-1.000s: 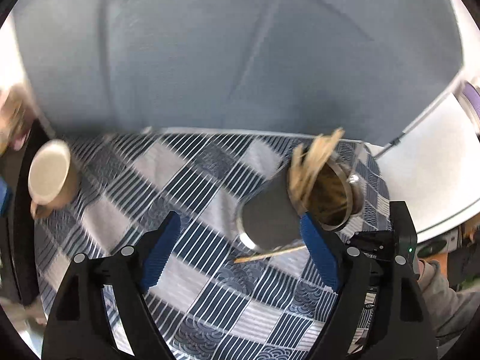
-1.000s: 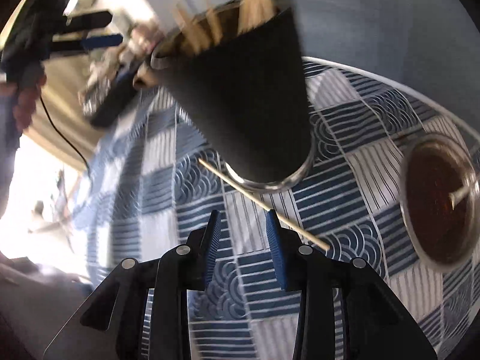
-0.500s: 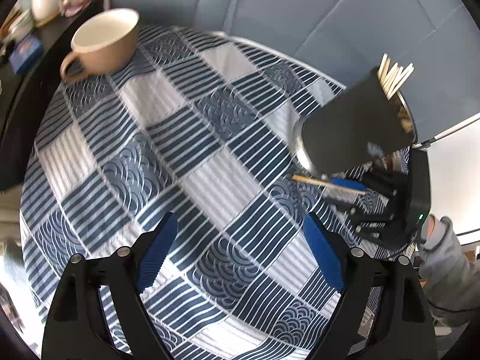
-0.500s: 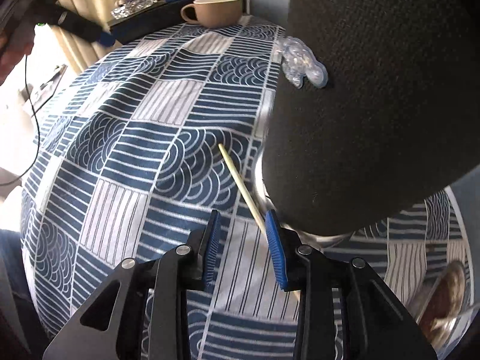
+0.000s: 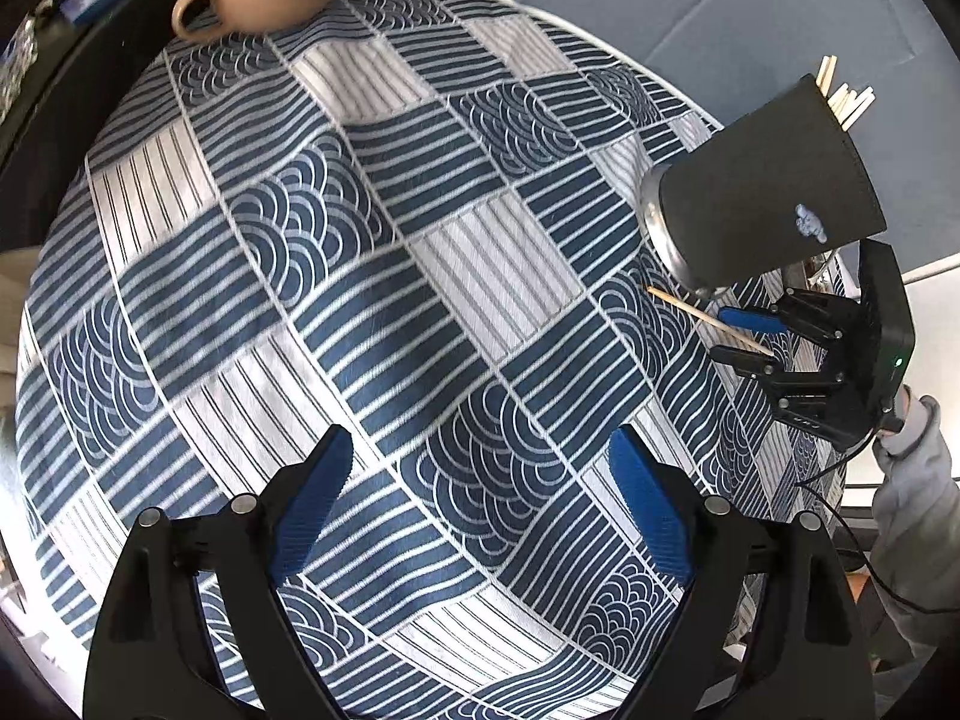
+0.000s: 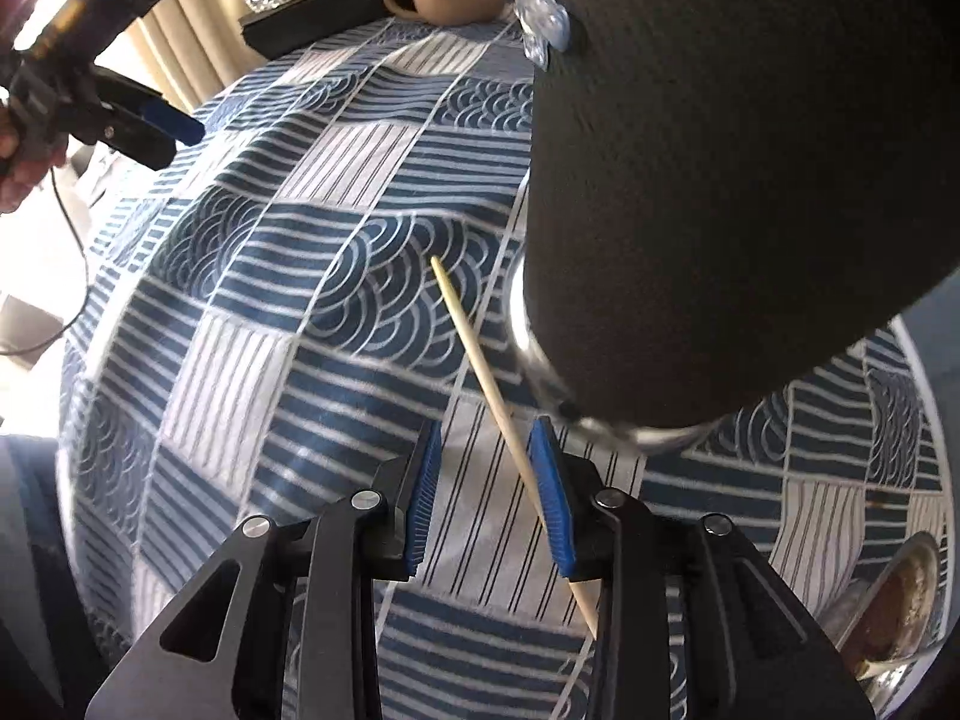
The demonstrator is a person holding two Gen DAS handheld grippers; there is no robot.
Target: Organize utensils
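A round table [image 5: 180, 312] under a blue-and-white patchwork cloth [image 5: 372, 276] stands before a blue-grey sofa [image 5: 690, 6]. Behind it, a dark shelf [image 6: 312, 18] holds clutter (too blurred to name), beside pale curtains [image 6: 198, 54] with strong daylight flooding in at left.
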